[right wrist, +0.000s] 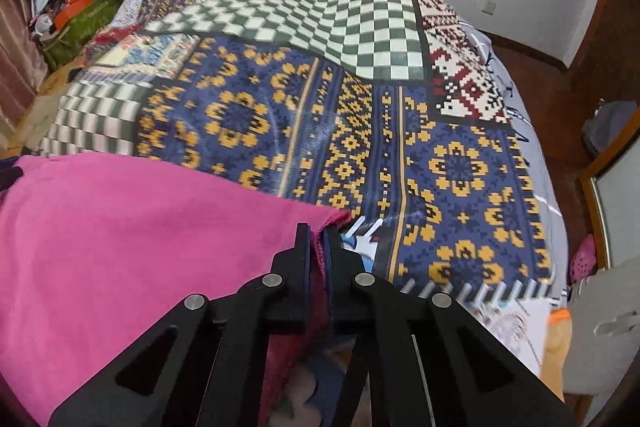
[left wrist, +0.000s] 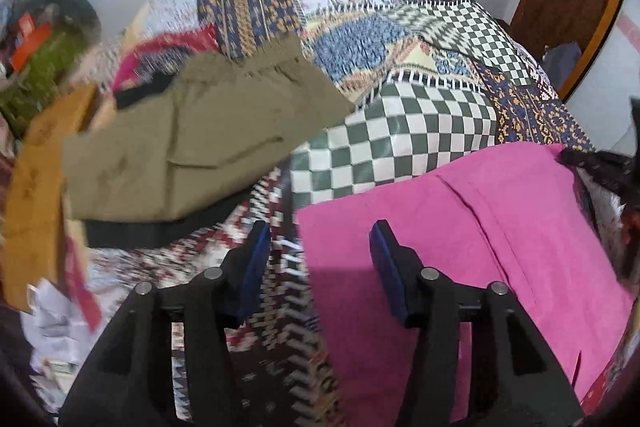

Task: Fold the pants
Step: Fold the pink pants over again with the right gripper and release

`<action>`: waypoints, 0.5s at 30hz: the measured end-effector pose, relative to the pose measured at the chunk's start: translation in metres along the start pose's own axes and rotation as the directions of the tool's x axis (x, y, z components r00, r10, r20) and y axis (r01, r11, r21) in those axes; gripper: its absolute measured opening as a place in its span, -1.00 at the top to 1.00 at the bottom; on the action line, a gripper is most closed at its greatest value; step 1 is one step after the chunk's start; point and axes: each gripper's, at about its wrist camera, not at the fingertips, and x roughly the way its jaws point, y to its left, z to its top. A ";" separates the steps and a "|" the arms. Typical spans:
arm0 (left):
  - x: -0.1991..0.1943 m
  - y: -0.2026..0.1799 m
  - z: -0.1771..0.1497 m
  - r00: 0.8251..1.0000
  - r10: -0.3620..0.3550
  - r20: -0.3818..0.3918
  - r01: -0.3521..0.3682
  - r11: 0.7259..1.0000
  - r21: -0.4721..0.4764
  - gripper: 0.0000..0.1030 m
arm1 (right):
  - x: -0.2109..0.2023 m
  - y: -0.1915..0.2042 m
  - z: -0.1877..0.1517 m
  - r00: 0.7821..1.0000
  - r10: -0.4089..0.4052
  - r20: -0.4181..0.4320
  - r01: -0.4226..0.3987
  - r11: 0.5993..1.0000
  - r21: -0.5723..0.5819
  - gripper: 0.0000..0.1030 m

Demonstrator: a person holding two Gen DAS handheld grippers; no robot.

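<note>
On the bed [right wrist: 460,147], over its patchwork cover, the pink pants [right wrist: 120,227] lie spread flat. My right gripper [right wrist: 316,239] is pressed together, pinching the corner of the pink fabric between its pads. My left gripper [left wrist: 316,247] stands spread over the pants' opposite edge, one finger above the pink cloth, nothing pinched. Folded olive trousers [left wrist: 200,147] lie beyond, near the far side.

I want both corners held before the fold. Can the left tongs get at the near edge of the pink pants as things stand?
Probably yes. The left tongs are open right over the edge of the pink pants, and nothing lies between them. The right tongs are already shut on another corner.
</note>
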 end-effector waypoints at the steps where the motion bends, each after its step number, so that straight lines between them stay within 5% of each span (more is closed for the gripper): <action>1: -0.006 0.000 -0.001 1.000 0.007 0.004 -0.007 1.000 0.003 -0.21 | -0.008 0.002 0.000 1.000 0.017 0.008 -0.017 1.000 0.001 0.87; 5: -0.033 -0.005 0.000 0.999 -0.007 0.037 0.007 1.000 0.021 -0.52 | -0.046 0.016 0.000 0.996 0.075 0.048 -0.075 0.997 -0.007 0.53; 7: -0.039 -0.014 -0.001 0.999 -0.042 0.031 0.041 0.998 0.038 -0.65 | -0.064 0.032 -0.002 0.989 0.130 0.069 -0.129 0.991 -0.020 0.05; 10: -0.039 -0.032 -0.008 0.997 -0.079 -0.002 0.079 0.994 0.079 -0.68 | -0.071 0.058 -0.007 0.978 0.201 0.052 -0.199 0.979 -0.040 -0.37; 15: -0.024 -0.052 -0.029 0.997 -0.047 -0.060 0.054 0.992 0.118 -0.69 | -0.058 0.115 -0.023 0.963 0.266 -0.051 -0.270 0.953 -0.138 -0.37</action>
